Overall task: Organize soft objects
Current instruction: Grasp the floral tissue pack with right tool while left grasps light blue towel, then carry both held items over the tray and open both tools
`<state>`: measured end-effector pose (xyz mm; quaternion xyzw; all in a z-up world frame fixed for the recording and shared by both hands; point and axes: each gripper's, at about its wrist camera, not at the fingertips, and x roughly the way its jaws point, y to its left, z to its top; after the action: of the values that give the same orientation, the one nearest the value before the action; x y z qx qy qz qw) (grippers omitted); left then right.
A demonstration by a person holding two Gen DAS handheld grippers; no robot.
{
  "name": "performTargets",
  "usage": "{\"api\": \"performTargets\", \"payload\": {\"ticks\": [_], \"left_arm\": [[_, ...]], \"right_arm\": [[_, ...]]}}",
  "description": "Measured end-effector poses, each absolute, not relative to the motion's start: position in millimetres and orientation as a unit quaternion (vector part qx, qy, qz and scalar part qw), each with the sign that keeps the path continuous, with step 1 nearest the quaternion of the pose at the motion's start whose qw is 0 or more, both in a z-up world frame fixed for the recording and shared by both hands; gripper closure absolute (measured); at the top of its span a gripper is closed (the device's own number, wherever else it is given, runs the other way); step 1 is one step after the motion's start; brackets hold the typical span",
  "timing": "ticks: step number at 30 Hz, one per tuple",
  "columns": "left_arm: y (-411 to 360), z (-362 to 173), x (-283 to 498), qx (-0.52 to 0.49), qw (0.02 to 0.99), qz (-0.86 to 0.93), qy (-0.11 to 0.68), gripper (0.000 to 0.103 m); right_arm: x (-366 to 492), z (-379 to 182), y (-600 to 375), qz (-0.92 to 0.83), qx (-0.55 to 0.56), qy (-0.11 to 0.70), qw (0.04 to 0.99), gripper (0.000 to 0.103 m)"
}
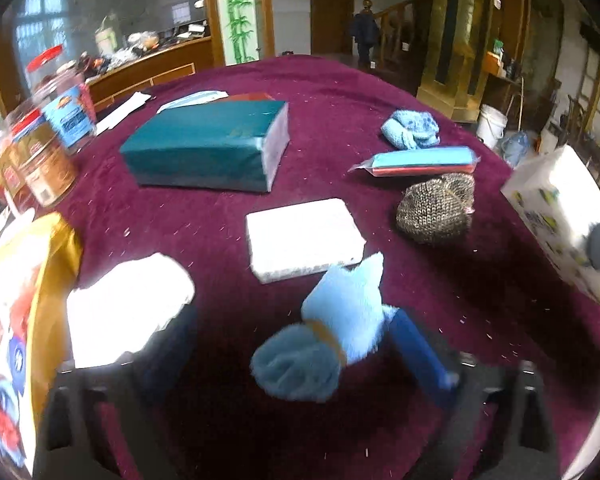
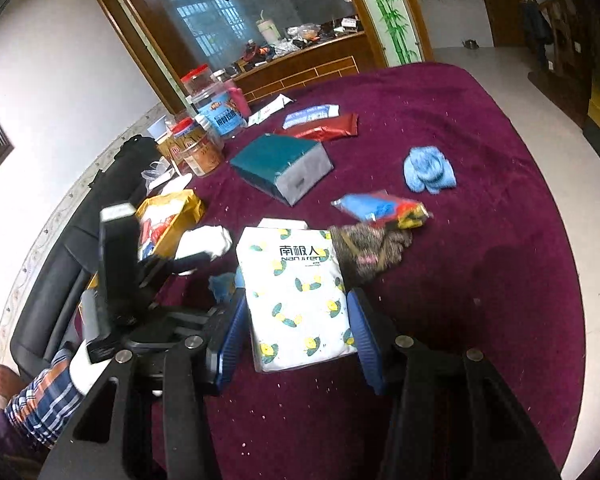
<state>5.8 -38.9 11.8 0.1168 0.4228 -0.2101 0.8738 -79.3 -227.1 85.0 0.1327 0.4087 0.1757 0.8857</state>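
White lemon-print pack (image 2: 300,300) clamped between right jaws, above maroon cloth (image 2: 480,280)

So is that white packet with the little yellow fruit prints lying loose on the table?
No, the right gripper holds the white packet between its blue fingers, lifted off the purple tablecloth.

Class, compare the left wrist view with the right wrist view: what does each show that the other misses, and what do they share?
Only the left wrist view shows the whole white sponge block and the light blue rolled cloth between the left gripper's jaws.

Only the right wrist view shows the red foil packet, a plaid sleeve, and the right gripper clamped on the white lemon-print pack.

Both show the teal tissue pack, blue knitted cloth, brown knitted cloth and maroon tablecloth.
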Motion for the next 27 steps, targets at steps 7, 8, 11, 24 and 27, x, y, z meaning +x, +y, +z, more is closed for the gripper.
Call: {"api": "performTargets", "payload": {"ticks": [7, 8, 11, 24, 27], "left_arm": [[-38.1, 21.2, -15.8, 0.099, 0.867, -0.251, 0.419, 0.067], [-36.0, 24.5, -21.1, 0.092, 0.868, -0.254, 0.417, 0.067], [-15.3, 37.5, -32.0, 0.05, 0.871, -0.266, 0.41, 0.066], [196.1, 93.1, -92.7, -0.134, 0.907, -0.18, 0.356, 0.066], [257.7, 89.9, -95.8, -0.145, 0.916, -0.097, 0.362, 0.066]], "right_arm": [[-82.0, 72.5, -227.5, 0.175, 0.144, 0.421, 0.878, 0.054], [-82.2, 72.1, -225.6, 0.175, 0.144, 0.421, 0.878, 0.054], [-83.8, 72.3, -217.2, 0.178, 0.142, 0.422, 0.878, 0.054], [-96.2, 90.7, -153.1, 0.227, 0.111, 0.421, 0.871, 0.054], [-94.4, 94.6, -118.9, 0.257, 0.096, 0.425, 0.863, 0.054]]}}
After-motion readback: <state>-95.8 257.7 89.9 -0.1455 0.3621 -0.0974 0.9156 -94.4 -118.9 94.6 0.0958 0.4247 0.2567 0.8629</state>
